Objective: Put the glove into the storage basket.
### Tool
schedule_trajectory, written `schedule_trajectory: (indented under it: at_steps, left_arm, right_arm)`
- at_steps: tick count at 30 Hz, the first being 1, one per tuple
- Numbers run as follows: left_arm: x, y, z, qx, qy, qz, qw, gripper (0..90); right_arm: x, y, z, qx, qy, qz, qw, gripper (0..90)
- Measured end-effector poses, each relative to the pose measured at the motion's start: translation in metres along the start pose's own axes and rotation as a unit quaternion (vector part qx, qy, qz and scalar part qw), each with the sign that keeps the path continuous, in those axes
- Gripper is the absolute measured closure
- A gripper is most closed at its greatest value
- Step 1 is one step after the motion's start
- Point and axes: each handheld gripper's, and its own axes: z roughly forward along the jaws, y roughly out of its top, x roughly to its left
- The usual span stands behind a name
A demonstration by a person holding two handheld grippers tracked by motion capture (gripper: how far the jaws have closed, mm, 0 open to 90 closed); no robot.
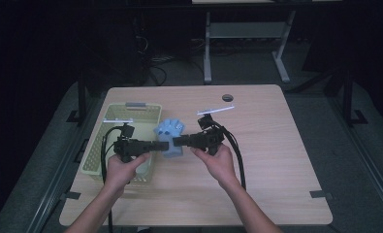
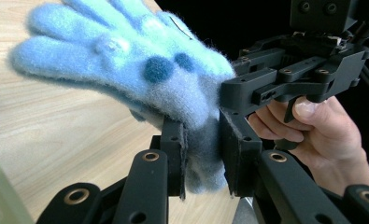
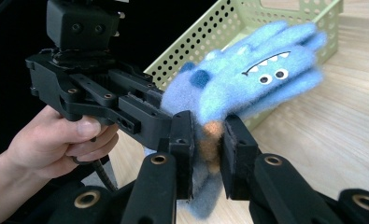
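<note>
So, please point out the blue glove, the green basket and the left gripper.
blue glove [image 3: 261, 74]: right gripper view, on its monster face.
green basket [image 1: 131, 109]: high view, on its far rim.
left gripper [image 2: 203, 156]: left gripper view, between its jaws, clamped on the glove cuff.

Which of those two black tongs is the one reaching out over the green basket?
The left tongs, held in the person's left hand above the basket. The right tongs are over bare table. Both pinch the blue glove.

Fuzzy blue monster-faced glove [image 1: 171, 137], cuff pinched, held above the table.
</note>
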Motion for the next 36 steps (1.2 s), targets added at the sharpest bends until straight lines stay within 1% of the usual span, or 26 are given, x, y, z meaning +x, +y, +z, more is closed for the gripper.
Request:
schedule_trajectory:
  at_steps: [1,3,8,10,11,15,17,19,20,23,26,30,31,33,34,36]
  left_arm:
    - [0.001,0.000,-0.001,0.000,0.001,0.004,1.0000,72.1]
    - [0.002,0.000,-0.004,0.001,0.005,0.002,1.0000,72.1]
    - [0.006,0.000,-0.012,0.000,0.006,-0.002,1.0000,72.2]
    - [0.008,0.000,-0.017,0.000,0.005,-0.005,1.0000,72.2]
    - [0.009,0.000,-0.019,-0.001,0.005,-0.007,1.0000,72.2]
    - [0.011,0.001,-0.028,0.002,0.008,-0.005,1.0000,72.5]
    - [0.014,0.002,-0.034,-0.001,0.006,-0.010,0.9999,72.6]
    - [0.016,0.002,-0.038,-0.001,0.007,-0.013,0.9999,72.7]
    - [0.017,0.002,-0.040,-0.001,0.006,-0.013,0.9999,72.8]
    - [0.021,0.003,-0.047,-0.005,0.007,-0.019,0.9998,72.9]
    - [0.024,0.003,-0.052,-0.005,0.009,-0.020,0.9997,73.0]
    - [0.027,0.004,-0.059,-0.008,0.009,-0.025,0.9996,73.0]
    - [0.027,0.004,-0.060,-0.009,0.010,-0.024,0.9996,73.0]
    - [0.028,0.006,-0.063,-0.008,0.012,-0.023,0.9996,73.0]
    - [0.028,0.006,-0.064,-0.008,0.012,-0.025,0.9996,73.0]
    - [0.030,0.008,-0.067,-0.009,0.011,-0.024,0.9996,73.1]
  right_arm:
    - [0.000,0.000,0.001,-0.001,0.002,0.000,1.0000,76.4]
    - [0.001,0.001,0.005,0.000,0.003,0.006,1.0000,76.4]
    - [0.002,0.004,0.013,0.000,0.010,0.005,0.9999,76.4]
    - [0.004,0.005,0.016,0.001,0.011,0.007,0.9999,76.4]
    - [0.005,0.005,0.018,0.000,0.012,0.002,0.9999,76.4]
    - [0.010,0.008,0.027,0.002,0.015,0.004,0.9999,76.4]
    - [0.012,0.009,0.031,-0.002,0.018,0.004,0.9998,76.3]
    - [0.015,0.012,0.035,0.001,0.017,0.005,0.9998,76.4]
    - [0.015,0.012,0.037,0.002,0.015,0.000,0.9999,76.4]
    - [0.019,0.015,0.044,0.000,0.017,0.000,0.9999,76.3]
    - [0.023,0.018,0.050,0.003,0.012,-0.007,0.9999,76.2]
    - [0.025,0.021,0.056,0.002,0.016,-0.013,0.9998,76.2]
    - [0.025,0.022,0.057,0.002,0.017,-0.008,0.9998,76.2]
    - [0.025,0.023,0.060,0.000,0.021,-0.008,0.9998,76.2]
    - [0.025,0.024,0.061,0.001,0.022,-0.004,0.9997,76.1]
    - [0.026,0.026,0.063,-0.002,0.023,-0.004,0.9997,76.1]
